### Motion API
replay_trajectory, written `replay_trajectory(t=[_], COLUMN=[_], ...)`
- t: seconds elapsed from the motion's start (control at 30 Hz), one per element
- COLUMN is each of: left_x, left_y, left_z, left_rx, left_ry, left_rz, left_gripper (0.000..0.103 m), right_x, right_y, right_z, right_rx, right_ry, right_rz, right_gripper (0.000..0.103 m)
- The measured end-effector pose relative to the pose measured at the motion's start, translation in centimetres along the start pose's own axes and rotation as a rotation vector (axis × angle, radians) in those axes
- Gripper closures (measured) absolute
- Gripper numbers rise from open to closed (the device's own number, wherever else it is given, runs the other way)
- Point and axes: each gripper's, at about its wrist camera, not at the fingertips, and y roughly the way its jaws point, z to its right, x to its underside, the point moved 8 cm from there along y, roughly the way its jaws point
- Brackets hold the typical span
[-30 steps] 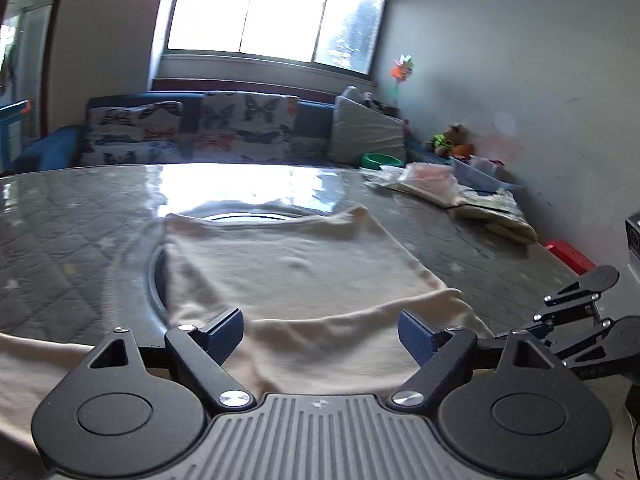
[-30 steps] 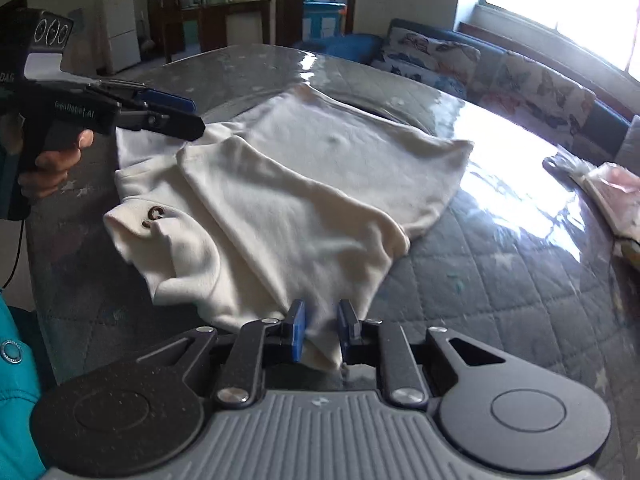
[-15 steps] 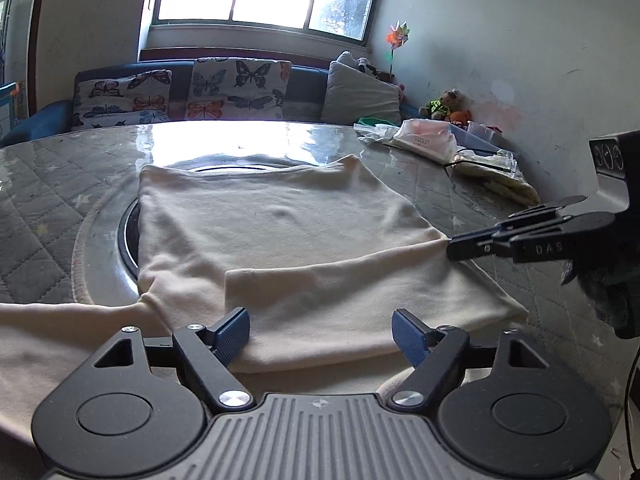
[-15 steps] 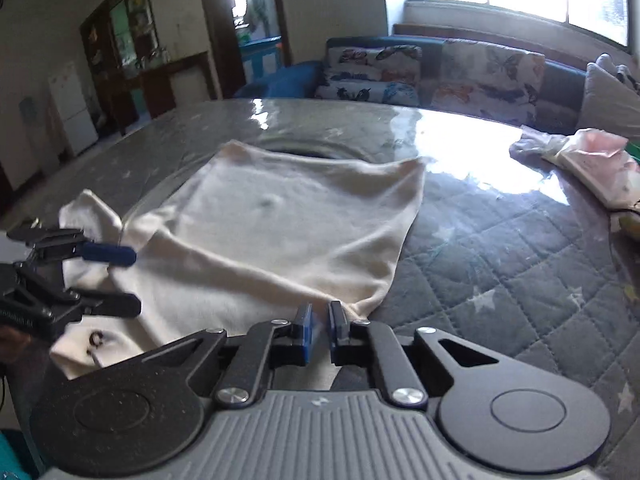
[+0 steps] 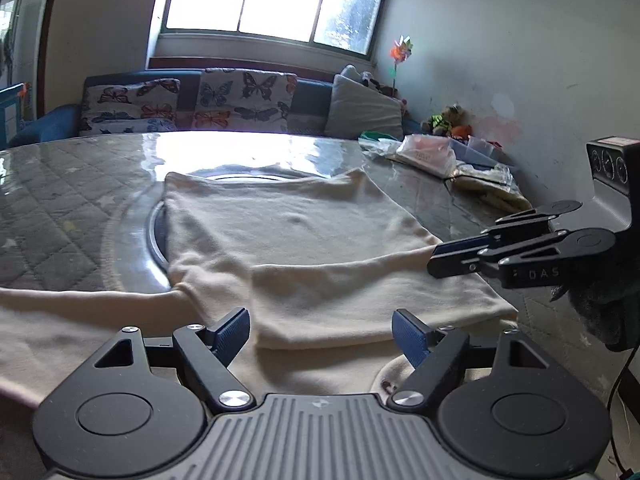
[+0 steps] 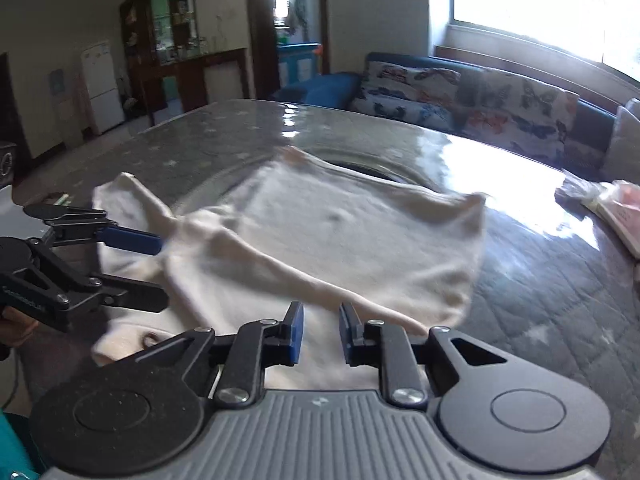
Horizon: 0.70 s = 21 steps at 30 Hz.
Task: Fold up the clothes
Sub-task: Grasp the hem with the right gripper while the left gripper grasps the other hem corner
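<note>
Left wrist view: a cream garment [image 5: 288, 248] lies spread on the quilted grey bench [image 5: 60, 208], its far hem toward twelve o'clock and one sleeve trailing out to nine o'clock. A second sleeve is folded across the body; its folded edge lies just ahead of the left gripper [image 5: 320, 332]. The jaws of this gripper stand wide, with the cloth below the gap and no pad pressing on it. At three o'clock the right gripper [image 5: 436, 260] reaches in above the garment's right edge, carried by a hand in a dark glove [image 5: 600, 304]; whether its tips touch the cloth cannot be told from this view. A pile of bagged items [image 5: 440, 156] sits on the bench at two o'clock. A sofa with butterfly cushions [image 5: 192, 100] stands beyond the bench, under the window.

Right wrist view: the frame is motion-blurred. The right gripper [image 6: 320, 336] has its jaws narrow and opening; cream cloth lies beneath the gap, with nothing seen pinched between the pads. The garment [image 6: 360, 240] fills the middle, a raised fold running from ten o'clock down to the jaws. The left gripper [image 6: 160, 272] enters at nine o'clock, jaws apart, both tips at the garment's left edge over the sleeve area. A small dark mark [image 6: 150, 338] shows on the cloth at seven o'clock.
</note>
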Motion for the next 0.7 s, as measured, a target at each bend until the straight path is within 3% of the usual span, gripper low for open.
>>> replay_trajectory(t=[0.13,0.23,0.4,0.5,0.53,0.7], left_x=[0.1,0.3,0.9,1.1,1.1,1.1], left_y=[-2.8,-4.9,-7.5,-8.1,-8.2,-8.1], left_z=[-2.6,-5.6,-11.3,-13.8,-14.6,-17.3], left_rx=[-0.066,-0.154,-0.306,-0.381,-0.403,-0.477], left_ry=[-0.049,-0.109,-0.244,-0.291,-0.305,-0.368], left_rz=[0.045,0.079,0.106,0.11,0.112,0.115], left_gripper=[0.022,0.021,0.021,0.021,0.021,0.021], right_x=[-0.8,-1.2,-1.4,-1.4,-1.5,-2.1], right_y=[2.0,3.6,5.9,6.6,6.4,3.9], right_z=[-4.5,-7.8,-11.1,-11.1,-11.1,-11.4], right_rx=[-0.102,-0.14,-0.117,-0.112,-0.12,-0.164], right_ry=[-0.077,-0.17,-0.292,-0.28,-0.278,-0.286], right_rz=[-0.004,-0.008,-0.002,-0.014,-0.011,0.009], right_gripper=[0.084,0.078,0.076,0.084,0.096,0.098])
